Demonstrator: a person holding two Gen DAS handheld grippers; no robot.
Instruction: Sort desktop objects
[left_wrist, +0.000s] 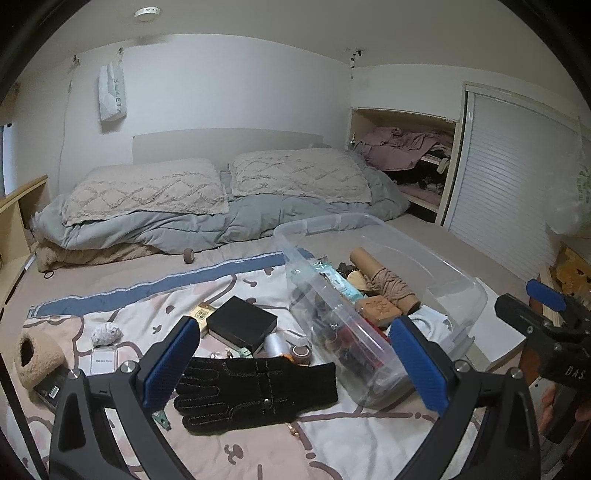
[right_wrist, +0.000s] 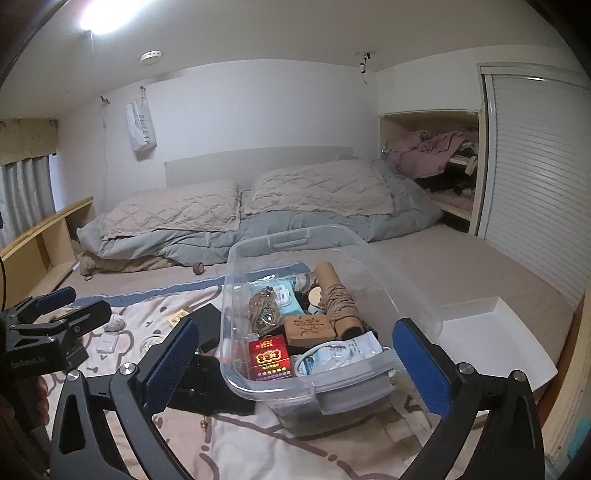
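**Two empty claws, a half-filled bin, and a glove next in line**

Both claws are spread wide and hold nothing. The left claw (left_wrist: 295, 363) hangs over the patterned blanket (left_wrist: 110, 314) on the bed, its blue pads framing a black glove (left_wrist: 258, 391) that lies flat near the blanket's front edge — likely the next pick, since it sits squarely between the fingers. The right claw (right_wrist: 295, 363) faces the clear plastic bin (right_wrist: 258, 384), which stands toward the blanket's right edge, just beside the glove.

The bin already holds sorted things: a cardboard tube wound with twine (right_wrist: 338, 299), a brown embossed block (right_wrist: 310, 328), a red packet (right_wrist: 269, 356) and a wipes pouch (right_wrist: 286, 293). Its white lid (right_wrist: 491, 332) lies on the mattress to the right, presumably set aside to keep the opening free.

Left to sort on the blanket: a black box (left_wrist: 242, 323), a crumpled paper ball (left_wrist: 106, 332), a fuzzy tan roll (left_wrist: 37, 356) at the left edge, and a small spool (left_wrist: 275, 345) — so the task looks partway done.
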